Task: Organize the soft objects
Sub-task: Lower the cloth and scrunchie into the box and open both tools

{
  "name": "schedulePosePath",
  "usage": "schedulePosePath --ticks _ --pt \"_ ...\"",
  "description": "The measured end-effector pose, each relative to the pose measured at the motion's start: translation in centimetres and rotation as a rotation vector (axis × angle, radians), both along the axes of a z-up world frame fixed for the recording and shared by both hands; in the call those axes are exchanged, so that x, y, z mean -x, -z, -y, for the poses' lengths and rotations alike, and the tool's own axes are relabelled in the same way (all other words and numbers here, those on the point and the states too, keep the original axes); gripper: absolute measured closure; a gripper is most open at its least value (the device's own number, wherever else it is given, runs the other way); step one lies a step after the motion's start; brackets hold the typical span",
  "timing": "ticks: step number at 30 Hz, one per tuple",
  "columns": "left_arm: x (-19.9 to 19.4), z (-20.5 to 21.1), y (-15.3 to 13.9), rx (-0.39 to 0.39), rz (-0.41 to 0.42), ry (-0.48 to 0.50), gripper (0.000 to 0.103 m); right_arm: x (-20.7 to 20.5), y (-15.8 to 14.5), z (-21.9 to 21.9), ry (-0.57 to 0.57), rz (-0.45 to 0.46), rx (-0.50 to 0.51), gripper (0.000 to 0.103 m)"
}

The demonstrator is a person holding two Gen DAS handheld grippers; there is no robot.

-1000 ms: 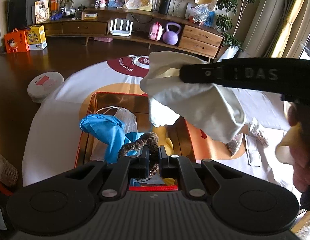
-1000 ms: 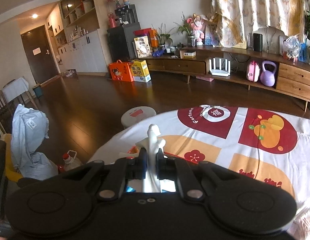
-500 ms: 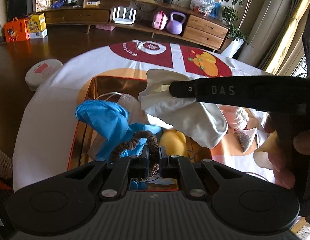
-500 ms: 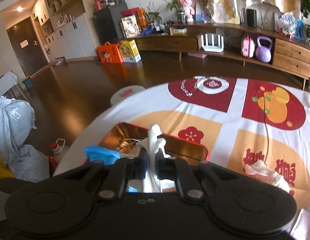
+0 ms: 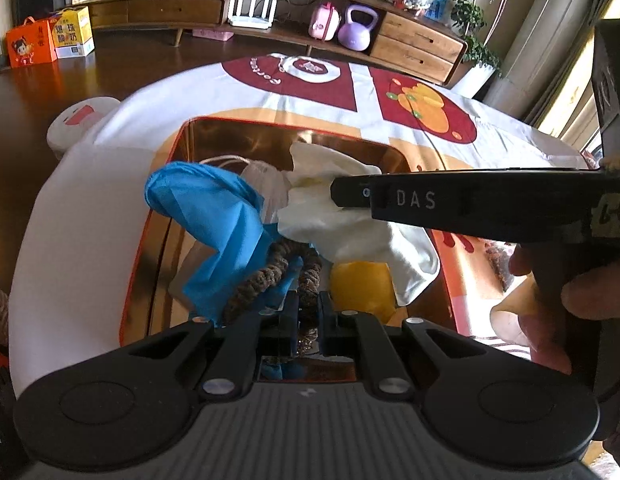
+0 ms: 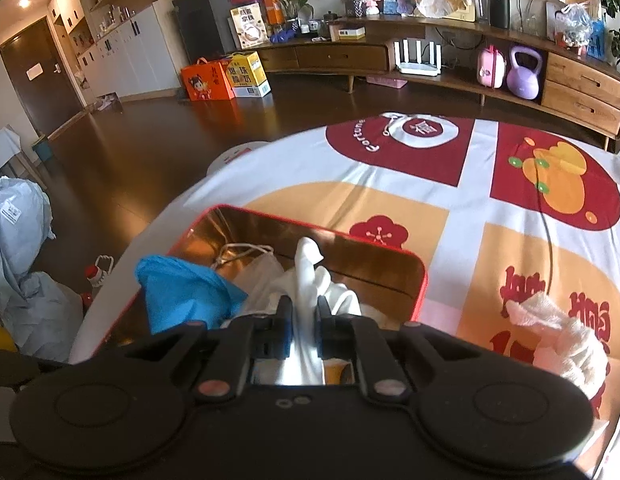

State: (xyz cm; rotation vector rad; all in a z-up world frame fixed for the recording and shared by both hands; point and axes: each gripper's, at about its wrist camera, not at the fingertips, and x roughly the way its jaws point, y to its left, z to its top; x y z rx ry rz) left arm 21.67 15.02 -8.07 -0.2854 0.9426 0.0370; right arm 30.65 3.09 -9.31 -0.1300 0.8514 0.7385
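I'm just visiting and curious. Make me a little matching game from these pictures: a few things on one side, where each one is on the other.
Things:
1. white cloth
2. brown braided rope
3. blue bag
4. pink-white fluffy cloth

Places:
A. lying loose in the red tin
B. on the tablecloth, outside the tin
C. between the right gripper fingers
D. between the left gripper fingers

Pairs: 1-C, 2-D, 3-A, 4-B

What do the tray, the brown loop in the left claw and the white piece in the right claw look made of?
Tray: likely metal, its gold inside mirror-glossy. Brown loop: braided fibre rope, matte. White piece: soft cloth, limp folds.
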Motion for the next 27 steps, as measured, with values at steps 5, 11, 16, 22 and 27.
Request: schedulePosePath --ticks 5,11,16,22,27 --pt "-0.3 -0.1 0.7 0.01 -0.017 -0.007 0.094 0.0 0.3 0.2 0.004 -0.017 0.004 0.085" --pt "-0.9 -0.1 1.1 0.018 -0.034 -0.012 0.094 0.5 0.0 0.4 -0.01 -0.009 -0.003 0.077" --pt "-0.9 0.4 0.8 -0.003 -0.036 -0.013 0.094 1.0 -0.6 0.7 -0.017 -0.017 -0.008 0.07" --pt "-0.4 0.9 0.1 -0.017 -0.025 -0.007 0.094 1.8 -1.4 1.4 -0.025 -0.02 -0.025 0.066" --pt "0.2 1.4 -0.7 -0.017 -0.007 -0.003 0.093 2.5 -2.3 2.3 -0.021 -0.016 -0.043 0.062"
